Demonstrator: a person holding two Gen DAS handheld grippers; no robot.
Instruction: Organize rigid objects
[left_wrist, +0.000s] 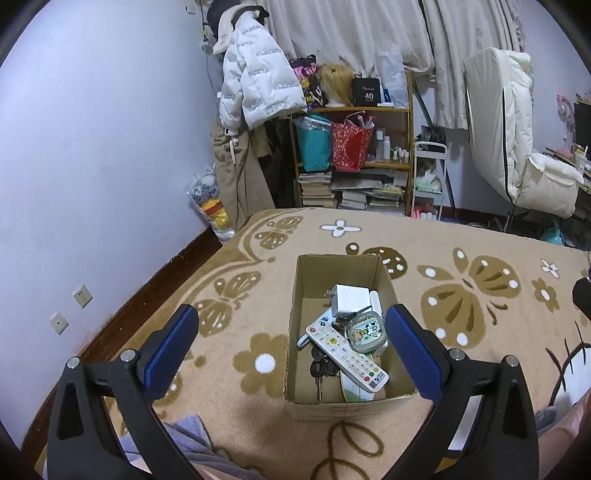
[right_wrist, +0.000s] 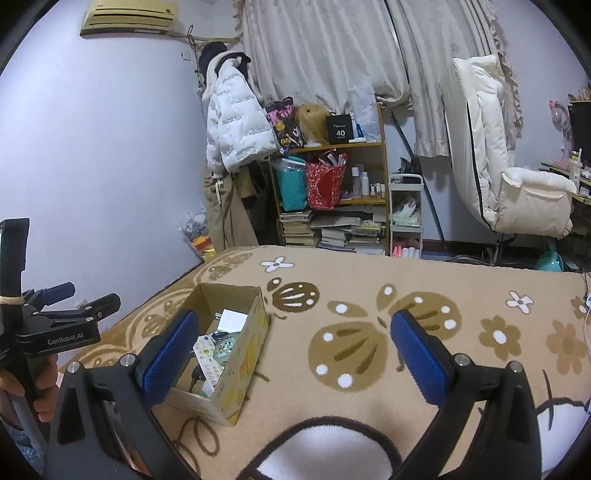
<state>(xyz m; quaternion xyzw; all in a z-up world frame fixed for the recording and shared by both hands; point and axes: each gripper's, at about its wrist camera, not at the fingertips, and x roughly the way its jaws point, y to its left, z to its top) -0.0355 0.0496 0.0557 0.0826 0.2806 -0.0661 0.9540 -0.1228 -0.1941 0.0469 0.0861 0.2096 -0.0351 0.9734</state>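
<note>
With both the left gripper and right gripper released and empty over the bed, we judge the box packed, so next we check for strays.

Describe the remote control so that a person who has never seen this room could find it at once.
On the beige butterfly-patterned blanket stands an open cardboard box. Inside it, near the front, the remote control lies diagonally on top of keys. It is the only long white piece with rows of small coloured buttons; the white charger behind it is plain and blocky.

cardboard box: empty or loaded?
Loaded. The open-topped cardboard box holds a white remote, a white charger, keys and a cartoon case.
</note>
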